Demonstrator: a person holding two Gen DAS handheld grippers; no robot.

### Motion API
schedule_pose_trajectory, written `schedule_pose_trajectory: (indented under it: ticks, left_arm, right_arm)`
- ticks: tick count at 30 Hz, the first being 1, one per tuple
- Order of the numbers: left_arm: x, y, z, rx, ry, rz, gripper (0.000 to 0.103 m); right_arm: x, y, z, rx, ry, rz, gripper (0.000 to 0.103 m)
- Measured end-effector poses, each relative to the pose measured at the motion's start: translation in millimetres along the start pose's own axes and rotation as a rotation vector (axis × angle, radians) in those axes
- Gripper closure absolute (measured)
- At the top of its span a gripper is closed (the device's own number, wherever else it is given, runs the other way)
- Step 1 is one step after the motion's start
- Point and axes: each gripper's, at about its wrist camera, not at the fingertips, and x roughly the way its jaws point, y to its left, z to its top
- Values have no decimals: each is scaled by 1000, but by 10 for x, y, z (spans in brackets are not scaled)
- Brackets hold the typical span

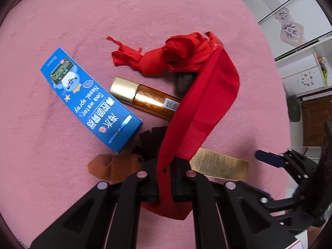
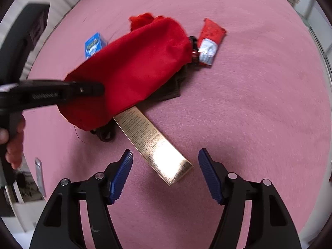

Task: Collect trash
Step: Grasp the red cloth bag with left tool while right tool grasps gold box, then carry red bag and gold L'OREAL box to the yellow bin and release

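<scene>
A red cloth bag (image 1: pixel 203 95) lies slack on the pink surface, and my left gripper (image 1: pixel 166 176) is shut on its near rim. Next to the bag are a blue nasal spray box (image 1: pixel 89 99), an amber bottle (image 1: pixel 143 97) with a gold cap, and a gold carton (image 1: pixel 220 164). In the right wrist view my right gripper (image 2: pixel 166 174) stands open, its blue pads either side of the near end of the gold carton (image 2: pixel 153 143) without touching it. The red bag (image 2: pixel 134 70) covers the carton's far end. The left gripper (image 2: pixel 99 88) shows side-on at the bag's rim.
A red-and-white tube (image 2: pixel 209 41) lies beyond the bag. Dark brown cloth (image 2: pixel 172 85) sticks out under it. A brown sock-like piece (image 1: pixel 112 166) and a black ruffled item (image 1: pixel 151 141) lie by my left fingers. White cabinets (image 1: pixel 290 20) stand past the pink surface (image 1: pixel 145 10).
</scene>
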Motion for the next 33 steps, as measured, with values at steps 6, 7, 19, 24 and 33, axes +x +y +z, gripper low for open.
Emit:
schedule_pose_trajectory:
  ticks: [6, 7, 19, 24, 33]
  left_arm:
    - [-50, 53, -36, -11, 9, -59, 99]
    - [-50, 49, -33, -9, 8, -58, 99]
    - [-163, -133, -164, -20, -5, -69, 101]
    - [-259, -322, -371, -37, -11, -113, 101]
    - [-268, -689, -849, -109, -2, -187, 101]
  right_arm:
    - [183, 131, 65, -128, 31, -6, 35]
    - [235, 156, 76, -149, 42, -10, 35]
    - [324, 218, -65, -119, 87, 23, 62]
    - [81, 21, -327, -11, 70, 27, 64]
    - [-389, -422, -888, 171, 19, -4, 64]
